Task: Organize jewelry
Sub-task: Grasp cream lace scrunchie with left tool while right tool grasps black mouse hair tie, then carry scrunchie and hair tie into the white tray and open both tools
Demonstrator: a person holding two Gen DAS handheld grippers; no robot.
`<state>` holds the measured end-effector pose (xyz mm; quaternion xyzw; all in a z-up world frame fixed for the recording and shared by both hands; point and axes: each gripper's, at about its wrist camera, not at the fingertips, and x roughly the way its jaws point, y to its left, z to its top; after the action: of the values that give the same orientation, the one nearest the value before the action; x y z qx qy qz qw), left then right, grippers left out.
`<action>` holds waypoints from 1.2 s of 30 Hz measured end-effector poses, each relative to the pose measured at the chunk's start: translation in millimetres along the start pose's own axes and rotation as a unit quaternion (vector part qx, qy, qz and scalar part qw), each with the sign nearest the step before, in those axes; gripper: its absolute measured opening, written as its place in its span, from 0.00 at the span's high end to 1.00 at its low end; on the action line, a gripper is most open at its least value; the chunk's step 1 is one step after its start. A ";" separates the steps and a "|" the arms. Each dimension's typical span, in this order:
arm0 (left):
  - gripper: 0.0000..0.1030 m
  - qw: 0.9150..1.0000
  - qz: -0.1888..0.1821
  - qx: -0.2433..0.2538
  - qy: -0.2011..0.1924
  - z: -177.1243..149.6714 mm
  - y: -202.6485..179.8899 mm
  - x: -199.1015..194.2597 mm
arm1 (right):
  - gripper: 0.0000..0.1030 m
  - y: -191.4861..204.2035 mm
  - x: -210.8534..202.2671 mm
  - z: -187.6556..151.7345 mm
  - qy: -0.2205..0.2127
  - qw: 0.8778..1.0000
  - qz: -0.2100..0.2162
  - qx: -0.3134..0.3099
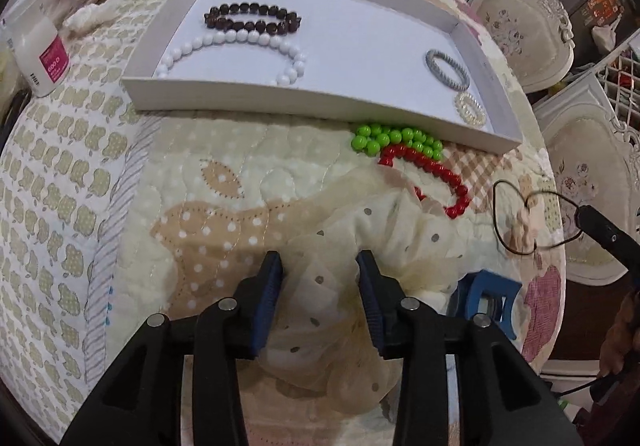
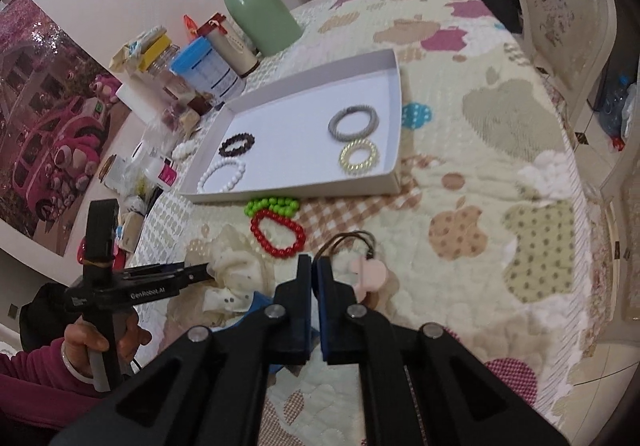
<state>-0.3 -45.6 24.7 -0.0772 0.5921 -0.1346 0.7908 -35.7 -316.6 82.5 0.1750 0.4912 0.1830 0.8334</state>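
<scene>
My left gripper (image 1: 320, 270) points down over a cream dotted scrunchie (image 1: 400, 238) on the quilt, open, with loose tulle between its pads. My right gripper (image 2: 314, 264) is shut on a thin dark hair tie (image 2: 352, 238) with a pink ornament (image 2: 368, 270). Green beads (image 2: 272, 203) and red beads (image 2: 276, 250) lie just in front of the white tray (image 2: 288, 193). The tray holds a dark bracelet (image 1: 252, 19), a white bracelet (image 1: 240, 41), a grey coil tie (image 1: 440, 54) and a pale gold coil tie (image 1: 458, 105).
A blue clip (image 1: 492, 294) lies beside the scrunchie. Jars, a blue-lidded can (image 2: 208, 69) and a green vase (image 2: 260, 13) crowd the table's far left. Ornate chairs (image 2: 560, 5) stand round the table. A person's hand (image 2: 92, 342) holds the left gripper.
</scene>
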 end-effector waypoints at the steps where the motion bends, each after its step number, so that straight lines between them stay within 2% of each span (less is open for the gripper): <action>1: 0.97 1.000 0.000 0.000 -0.002 1.1 -0.2 0.4 | 0.98 -0.7 0.4 1.7 -0.002 1.000 -0.002 0.001; 2: 1.00 1.000 -0.002 0.001 -0.003 1.8 -0.4 0.2 | 0.98 -1.0 0.2 2.4 -0.003 1.000 -0.004 0.001; 9: 1.00 1.000 -0.016 0.003 -0.018 11.2 3.4 -20.5 | 0.98 3.9 -1.3 10.8 -0.012 1.000 0.003 -0.003; 22: 1.00 0.996 -0.013 0.023 -0.087 62.2 -1.5 -81.4 | 0.98 33.2 -4.0 55.6 -0.038 0.998 0.013 -0.040; 27: 1.00 0.994 0.001 0.023 -0.107 88.3 -0.9 -86.6 | 0.98 43.0 -2.6 77.1 -0.048 0.997 0.011 -0.055; 36: 1.00 0.993 0.030 0.023 -0.115 119.9 0.4 -73.0 | 0.98 51.5 22.5 112.8 -0.041 0.996 0.003 -0.074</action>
<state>95.4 -27.5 125.8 -0.0562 0.4964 -0.1142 0.8587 67.2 -273.7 141.2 0.1218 0.4413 0.2137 0.8630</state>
